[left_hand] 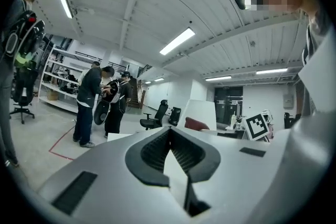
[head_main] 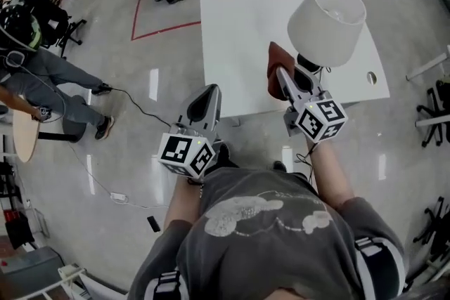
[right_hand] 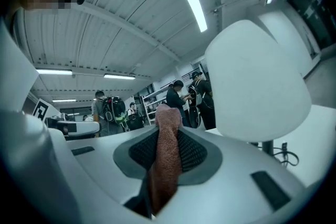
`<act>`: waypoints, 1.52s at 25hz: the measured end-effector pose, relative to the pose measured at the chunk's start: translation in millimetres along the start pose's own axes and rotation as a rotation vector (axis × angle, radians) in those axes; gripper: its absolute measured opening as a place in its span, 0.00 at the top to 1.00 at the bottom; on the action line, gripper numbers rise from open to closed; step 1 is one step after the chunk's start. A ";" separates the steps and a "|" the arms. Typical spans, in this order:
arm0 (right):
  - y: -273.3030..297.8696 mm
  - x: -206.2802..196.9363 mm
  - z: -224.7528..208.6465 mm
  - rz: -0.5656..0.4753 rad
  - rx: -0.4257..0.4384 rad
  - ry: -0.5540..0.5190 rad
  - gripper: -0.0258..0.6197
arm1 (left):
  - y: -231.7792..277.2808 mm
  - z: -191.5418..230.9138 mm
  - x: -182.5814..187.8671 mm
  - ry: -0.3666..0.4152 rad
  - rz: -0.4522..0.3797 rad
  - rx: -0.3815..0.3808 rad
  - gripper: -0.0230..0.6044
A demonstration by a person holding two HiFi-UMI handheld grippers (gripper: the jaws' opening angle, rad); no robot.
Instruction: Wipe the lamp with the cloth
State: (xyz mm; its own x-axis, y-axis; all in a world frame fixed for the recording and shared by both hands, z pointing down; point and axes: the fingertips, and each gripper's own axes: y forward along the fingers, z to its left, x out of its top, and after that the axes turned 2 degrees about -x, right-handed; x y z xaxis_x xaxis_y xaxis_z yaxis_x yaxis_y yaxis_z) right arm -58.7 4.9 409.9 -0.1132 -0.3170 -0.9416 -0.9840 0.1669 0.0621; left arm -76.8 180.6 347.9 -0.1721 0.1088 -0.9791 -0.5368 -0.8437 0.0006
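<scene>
Over the surface (head_main: 239, 31), the right gripper (head_main: 283, 75) is clamping the cloth (head_main: 273, 56) beside the lamp (head_main: 327, 21), wiping apparently pending; left gripper (head_main: 211, 93) closed, empty.

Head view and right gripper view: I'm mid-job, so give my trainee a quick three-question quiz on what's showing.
1. True or false: the lamp stands on the white table.
2. What does the right gripper hold? A) nothing B) a reddish-brown cloth C) a cable
3. Fill in: in the head view, the cloth sits to the ___ of the lamp.
Key: 1 true; 2 B; 3 left.
</scene>
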 end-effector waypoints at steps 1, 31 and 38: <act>9.4 -0.1 3.2 -0.004 -0.024 0.002 0.83 | 3.2 12.4 4.1 -0.002 0.005 -0.024 0.95; 83.2 46.2 -17.2 -0.171 -0.437 0.082 0.83 | 155.4 55.0 39.4 0.018 0.067 -0.493 0.95; 128.9 70.0 -21.1 -0.236 -0.574 0.093 0.83 | 193.7 103.8 53.3 0.009 0.065 -0.601 0.95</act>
State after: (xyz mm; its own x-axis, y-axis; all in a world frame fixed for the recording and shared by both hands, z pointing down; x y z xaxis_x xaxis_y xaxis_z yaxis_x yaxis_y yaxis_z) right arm -196.3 -15.5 358.9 0.1298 -0.3683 -0.9206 -0.8980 -0.4373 0.0484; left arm -275.7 77.5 317.0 -0.1801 0.0449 -0.9826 0.0359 -0.9980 -0.0522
